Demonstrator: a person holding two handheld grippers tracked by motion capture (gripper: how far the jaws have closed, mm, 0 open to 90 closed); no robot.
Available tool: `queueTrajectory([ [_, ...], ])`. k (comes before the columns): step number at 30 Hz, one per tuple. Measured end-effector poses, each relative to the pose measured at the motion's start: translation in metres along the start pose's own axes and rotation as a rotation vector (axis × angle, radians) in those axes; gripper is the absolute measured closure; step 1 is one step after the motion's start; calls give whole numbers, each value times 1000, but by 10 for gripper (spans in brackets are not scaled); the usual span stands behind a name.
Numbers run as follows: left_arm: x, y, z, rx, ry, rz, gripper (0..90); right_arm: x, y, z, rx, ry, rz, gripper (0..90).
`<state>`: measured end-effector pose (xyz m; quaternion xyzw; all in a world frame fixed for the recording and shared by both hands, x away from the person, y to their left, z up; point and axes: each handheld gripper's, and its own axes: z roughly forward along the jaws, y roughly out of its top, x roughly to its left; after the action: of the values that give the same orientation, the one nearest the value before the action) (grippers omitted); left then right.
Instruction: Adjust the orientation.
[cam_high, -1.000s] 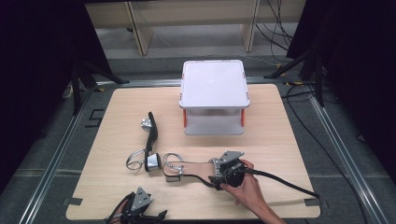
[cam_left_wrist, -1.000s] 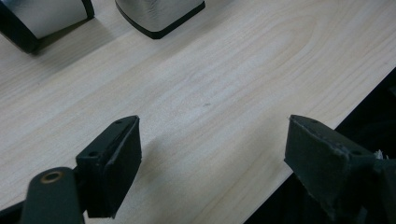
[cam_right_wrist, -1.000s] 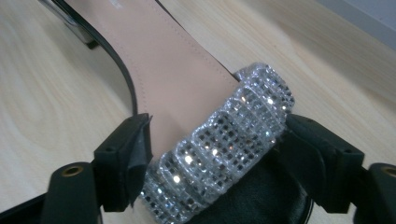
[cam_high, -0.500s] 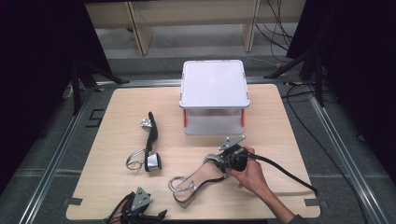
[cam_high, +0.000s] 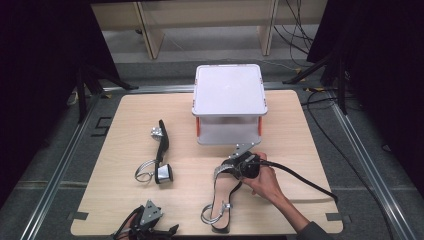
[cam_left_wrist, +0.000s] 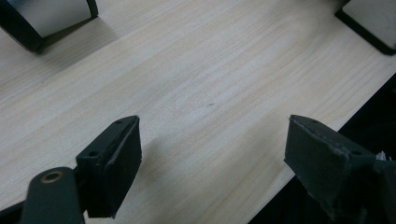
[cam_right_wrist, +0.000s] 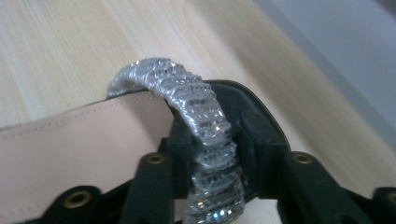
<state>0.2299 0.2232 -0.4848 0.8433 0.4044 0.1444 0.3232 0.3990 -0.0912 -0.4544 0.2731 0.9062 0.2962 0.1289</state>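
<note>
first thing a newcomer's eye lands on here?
The right gripper, shut on the glittering silver strap of a black high-heeled sandal at the table's near right. Next, the white two-tier shelf with orange posts at the far centre, and the matching sandal lying on its side at the left.

Pale blond woodgrain across the table (cam_high: 130, 200) — light and streaky. The right gripper (cam_right_wrist: 215, 154), black with brass-coloured rivets, pinches a glittering silver strap (cam_right_wrist: 196, 93) over a soft pink insole (cam_right_wrist: 70, 154). The other sandal (cam_high: 161, 150) is black with a silver heel. The box (cam_high: 229, 90) is white-lidded, orange at its clips. Left gripper (cam_left_wrist: 212, 168) — matte black pads.
</note>
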Motion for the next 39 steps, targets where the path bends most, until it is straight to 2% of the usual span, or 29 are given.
queueTrajectory([
  [2, -1, 0, 0, -3, 0, -3, 184, -5, 5, 6, -5, -13, -57, 694],
  [3, -1, 0, 0, -1, -4, 3, 184, -6, 7, 7, 2, 1, -37, 694],
  [5, -1, 0, 0, 0, -3, 3, 184, -8, 10, 11, -7, 5, -32, 696],
  [9, -1, 0, -2, 0, -5, 5, 184, -10, 20, 18, -19, -16, -72, 662],
  [10, -1, 0, -2, -1, -3, 2, 184, -11, 23, 20, -27, -28, -82, 625],
  [11, 0, 0, -1, -7, -4, 8, 184, -13, 25, 19, 0, -26, -53, 510],
  [12, 0, 0, -1, -7, -4, 8, 184, -13, 25, 19, 0, -26, -53, 510],
  [13, -1, 0, -2, -1, 1, 5, 184, -13, 25, 10, 3, -62, -17, 409],
  [15, -1, 0, -3, -5, -1, 5, 184, -12, 24, 6, -2, -62, -7, 403],
  [16, -1, 0, -3, -5, 8, 5, 184, -8, 19, -14, -48, -6, 24, 391],
  [18, -1, 0, -2, -4, 5, 2, 184, -1, 13, -29, -73, 32, 80, 377],
  [19, -2, 0, -2, -11, 8, 3, 184, 4, 9, -40, -79, 55, 83, 354],
  [20, -2, 1, -3, 0, -2, 6, 184, 11, 6, -47, -82, 60, 98, 348],
  [22, -3, 1, -3, -5, 7, 12, 184, 22, 0, -56, -103, 70, 103, 345],
  [23, -3, 1, -3, -4, 7, 13, 184, 30, -4, -60, -104, 89, 129, 335],
  [24, -2, 1, -3, -9, -4, 10, 184, 31, -6, -61, -106, 109, 108, 334],
  [25, -2, 1, -4, -5, -11, 13, 184, 38, -9, -62, -110, 119, 110, 332],
  [26, -1, 0, -4, -9, -8, 17, 184, 44, -12, -62, -100, 111, 117, 322],
  [27, -2, 0, -3, -7, -3, 16, 184, 47, -14, -60, -99, 96, 82, 321],
  [30, -2, 1, -2, -8, -3, 15, 184, 55, -17, -53, -63, 98, 56, 316],
  [32, -2, 0, -2, -3, 1, 13, 184, 58, -18, -48, -56, 106, 60, 307],
  [35, -2, 0, -2, -4, -3, 15, 184, 64, -17, -42, -61, 135, 102, 295],
  [37, -2, 0, -1, -6, -2, 15, 184, 65, -17, -38, -63, 116, 110, 281],
  [39, -2, 0, -2, 1, -2, 15, 184, 65, -18, -37, -48, 94, 85, 271],
])
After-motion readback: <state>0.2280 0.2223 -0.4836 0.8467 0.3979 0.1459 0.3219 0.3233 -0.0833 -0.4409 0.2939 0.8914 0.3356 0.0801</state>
